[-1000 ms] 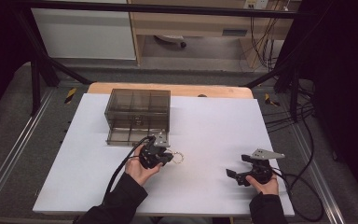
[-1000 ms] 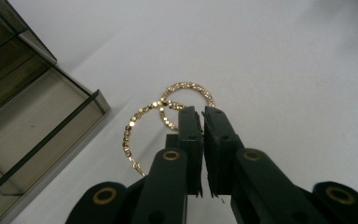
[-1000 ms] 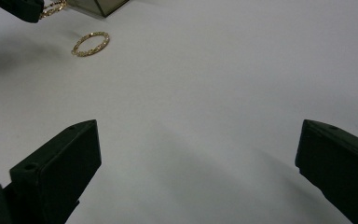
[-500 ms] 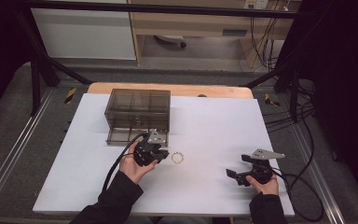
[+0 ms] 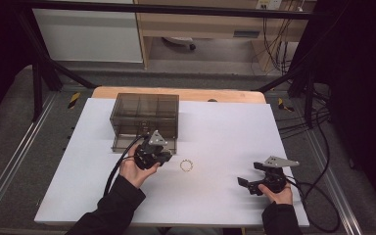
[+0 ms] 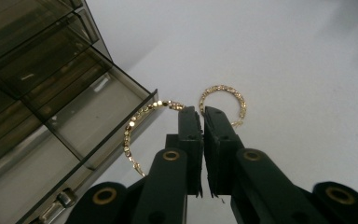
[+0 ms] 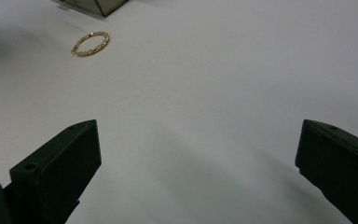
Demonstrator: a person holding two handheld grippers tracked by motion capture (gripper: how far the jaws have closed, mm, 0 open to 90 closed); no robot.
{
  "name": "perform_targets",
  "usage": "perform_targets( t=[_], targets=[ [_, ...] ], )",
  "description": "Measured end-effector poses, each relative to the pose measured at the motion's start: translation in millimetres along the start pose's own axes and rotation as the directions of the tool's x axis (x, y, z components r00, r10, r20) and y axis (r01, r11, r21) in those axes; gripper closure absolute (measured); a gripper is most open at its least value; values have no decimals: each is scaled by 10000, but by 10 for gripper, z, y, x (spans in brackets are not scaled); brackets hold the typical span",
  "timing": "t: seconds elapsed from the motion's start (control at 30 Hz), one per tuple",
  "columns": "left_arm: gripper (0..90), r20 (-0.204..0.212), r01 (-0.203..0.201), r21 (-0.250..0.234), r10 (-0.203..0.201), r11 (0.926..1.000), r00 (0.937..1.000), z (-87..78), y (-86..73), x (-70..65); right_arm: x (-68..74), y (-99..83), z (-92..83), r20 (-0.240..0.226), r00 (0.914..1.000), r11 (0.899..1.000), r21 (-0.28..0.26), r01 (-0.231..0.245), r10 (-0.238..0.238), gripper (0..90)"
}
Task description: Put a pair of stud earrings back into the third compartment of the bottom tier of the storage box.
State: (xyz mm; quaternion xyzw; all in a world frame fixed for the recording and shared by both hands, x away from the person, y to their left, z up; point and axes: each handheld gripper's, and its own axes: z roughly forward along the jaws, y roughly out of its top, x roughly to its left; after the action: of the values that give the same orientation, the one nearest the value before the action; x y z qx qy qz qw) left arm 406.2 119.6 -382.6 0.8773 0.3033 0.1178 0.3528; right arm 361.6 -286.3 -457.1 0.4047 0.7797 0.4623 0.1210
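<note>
While the right tongs [image 5: 248, 185] are idling wide open, the left tongs [image 6: 201, 114] are pinching a light, slippery hoop earring [image 6: 137, 128] by its thin rim.

Smoked drawer box [image 5: 144, 115] stands at far left of surface [image 5: 225, 127], blocking that side. One gold hoop earring [image 5: 186, 166] lies mid-surface, apart from box; right and near areas lie bare.

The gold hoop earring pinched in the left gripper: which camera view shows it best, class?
The left gripper view: the held earring hangs large beside the left gripper, its beads clear. In the high view I cannot make it out at that gripper.
</note>
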Motion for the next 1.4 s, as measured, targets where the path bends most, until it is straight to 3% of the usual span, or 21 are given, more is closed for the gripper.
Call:
perform_targets(
  t=[0.63,1.1,1.4],
  targets=[
    [855,-461,216,-29,-217,9998,9987,-117,82,212,-1,0,0,-1,10000,10000,3,-2,2,8],
    [855,-899,625,18,-621,9980,9940,-45,96,400,-2,0,0,13,10000,10000,12,9,-9,8],
    [855,-967,799,27,-793,9968,9922,48,91,478,-1,-1,1,5,10000,10000,22,20,-20,7]
  ],
)
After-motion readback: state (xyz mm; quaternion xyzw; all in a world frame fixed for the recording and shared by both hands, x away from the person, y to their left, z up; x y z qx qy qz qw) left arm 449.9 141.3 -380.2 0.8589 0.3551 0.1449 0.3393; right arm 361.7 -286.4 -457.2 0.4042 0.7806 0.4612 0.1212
